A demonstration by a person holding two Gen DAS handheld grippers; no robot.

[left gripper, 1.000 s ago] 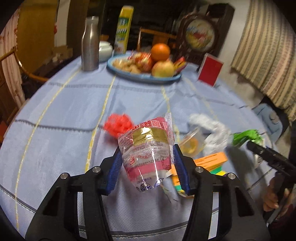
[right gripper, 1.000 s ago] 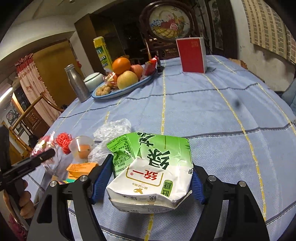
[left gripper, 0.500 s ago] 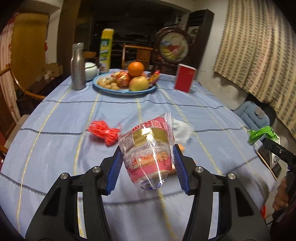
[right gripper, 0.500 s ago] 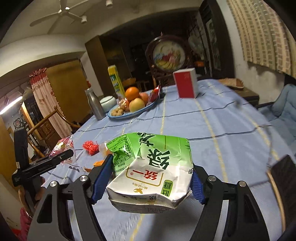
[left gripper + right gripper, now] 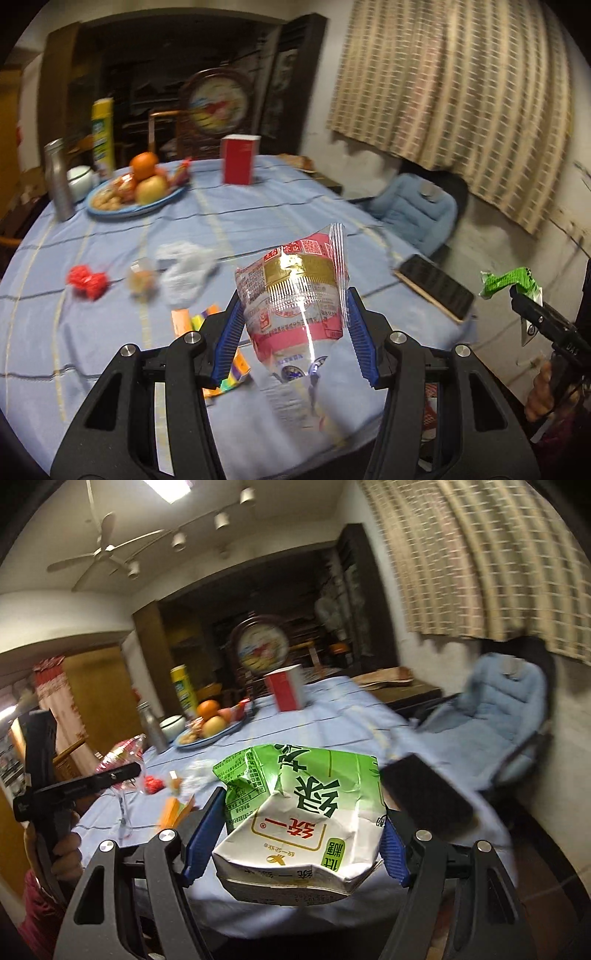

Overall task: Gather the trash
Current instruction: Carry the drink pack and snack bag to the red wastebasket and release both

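My left gripper (image 5: 293, 341) is shut on a pink and clear plastic wrapper (image 5: 295, 299), held above the near edge of the blue table (image 5: 258, 218). My right gripper (image 5: 295, 834) is shut on a crumpled green and white drink carton (image 5: 306, 812), held off the table's near right side. In the left wrist view the carton (image 5: 509, 282) shows at far right; in the right wrist view the wrapper (image 5: 122, 755) shows at left. On the table lie a red net (image 5: 86, 280), a small plastic cup (image 5: 142, 280), a white plastic bag (image 5: 184, 269) and orange and coloured paper scraps (image 5: 201, 321).
A fruit plate (image 5: 136, 192), a metal bottle (image 5: 59, 181), a white bowl (image 5: 79, 181), a yellow can (image 5: 101, 136) and a red box (image 5: 240, 158) stand at the back. A black phone (image 5: 434, 286) lies at the right edge. A blue cushioned chair (image 5: 410, 210) stands beyond.
Both grippers have pulled back from the table and swung right, each keeping its item. The chair, wall and curtain have come into view.
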